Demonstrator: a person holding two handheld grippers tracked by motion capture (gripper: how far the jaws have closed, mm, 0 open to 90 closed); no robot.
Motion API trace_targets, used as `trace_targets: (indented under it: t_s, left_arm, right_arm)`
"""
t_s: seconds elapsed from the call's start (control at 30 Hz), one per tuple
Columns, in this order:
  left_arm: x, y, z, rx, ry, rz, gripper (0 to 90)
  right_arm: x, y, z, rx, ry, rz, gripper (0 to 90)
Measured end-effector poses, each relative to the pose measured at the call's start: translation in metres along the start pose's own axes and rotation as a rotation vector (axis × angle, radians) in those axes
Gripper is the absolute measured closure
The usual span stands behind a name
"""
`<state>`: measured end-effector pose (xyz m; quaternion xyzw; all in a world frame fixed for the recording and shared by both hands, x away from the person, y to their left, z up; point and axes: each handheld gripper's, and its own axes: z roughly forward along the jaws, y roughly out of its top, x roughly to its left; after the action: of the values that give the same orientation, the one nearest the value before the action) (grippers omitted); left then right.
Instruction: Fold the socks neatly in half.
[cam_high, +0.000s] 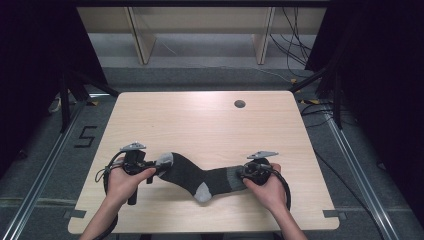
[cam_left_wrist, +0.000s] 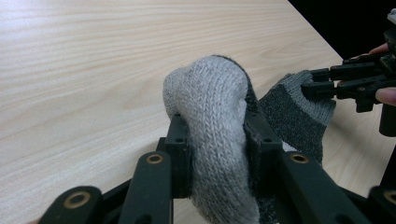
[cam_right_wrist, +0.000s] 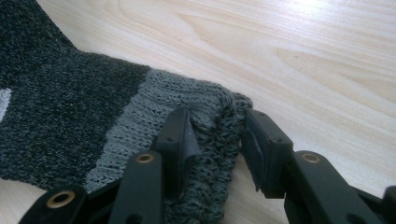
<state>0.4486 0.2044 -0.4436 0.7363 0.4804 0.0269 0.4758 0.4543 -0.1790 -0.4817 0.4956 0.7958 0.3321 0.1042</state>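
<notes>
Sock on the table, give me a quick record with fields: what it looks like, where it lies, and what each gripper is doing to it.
thing: dark grey sock with light grey toe, heel and cuff
place: front part of the wooden table, bent at the heel
left gripper: shut on the light toe end
right gripper: jaws around the ribbed cuff, grip looks closed
sock state: stretched between both grippers

Each hand-held gripper is black throughout. The left hand-held gripper (cam_high: 154, 171) and the right hand-held gripper (cam_high: 243, 174) each carry a grey three-cornered plate on top and trail a black cable that loops beside the wrist. The jaws are flat black link bars joined by brass-coloured pivot rivets, ending in blocky black fingers (cam_left_wrist: 178, 140) with small recessed screw holes. The person's forearms are bare; no sleeves are visible.
</notes>
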Motion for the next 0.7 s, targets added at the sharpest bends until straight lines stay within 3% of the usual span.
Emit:
trace_targets:
  t_s: [0.03,0.1,0.2,0.23,0.3,0.33,0.37,0.43,0.47,0.6,0.63,0.7]
  left_arm:
    - [0.0,0.0,0.0,-0.01,-0.003,-0.002,66.9]
    - [-0.001,0.0,-0.001,-0.008,-0.002,-0.001,66.9]
    - [-0.002,0.001,-0.003,-0.029,-0.002,-0.002,67.1]
    - [-0.003,0.001,-0.003,-0.036,0.0,-0.004,67.2]
    - [-0.006,0.002,-0.003,-0.044,-0.003,-0.002,67.3]
    - [-0.007,0.002,-0.003,-0.051,-0.003,-0.002,67.3]
    - [-0.008,0.003,-0.003,-0.048,-0.006,-0.001,67.3]
    - [-0.011,0.004,-0.003,-0.053,-0.011,0.004,67.3]
    - [-0.012,0.005,-0.003,-0.053,-0.012,0.009,67.3]
    - [-0.018,0.006,-0.002,-0.078,-0.026,0.013,67.4]
    - [-0.02,0.007,-0.001,-0.081,-0.031,0.01,67.4]
    - [-0.023,0.007,0.0,-0.086,-0.037,0.01,67.5]
  right_arm:
    - [0.001,0.001,-0.001,0.017,-0.005,0.008,61.8]
    - [0.0,0.002,0.002,-0.004,0.0,-0.014,61.8]
    - [0.003,0.002,0.003,0.007,0.009,0.017,61.8]
    - [0.0,0.003,0.003,0.009,0.013,-0.011,61.8]
    - [0.001,0.004,0.005,0.005,0.026,-0.004,61.8]
    - [0.0,0.005,0.006,0.006,0.023,-0.031,61.8]
    - [0.003,0.005,0.005,0.024,0.012,0.004,61.9]
    - [0.004,0.006,0.005,0.022,0.016,0.007,61.8]
    - [0.003,0.007,0.006,0.014,0.013,-0.014,61.8]
    - [0.004,0.007,0.007,0.017,0.032,0.015,61.8]
    - [0.001,0.007,0.008,0.002,0.023,-0.023,61.8]
    - [0.001,0.007,0.009,0.016,0.033,0.002,61.8]
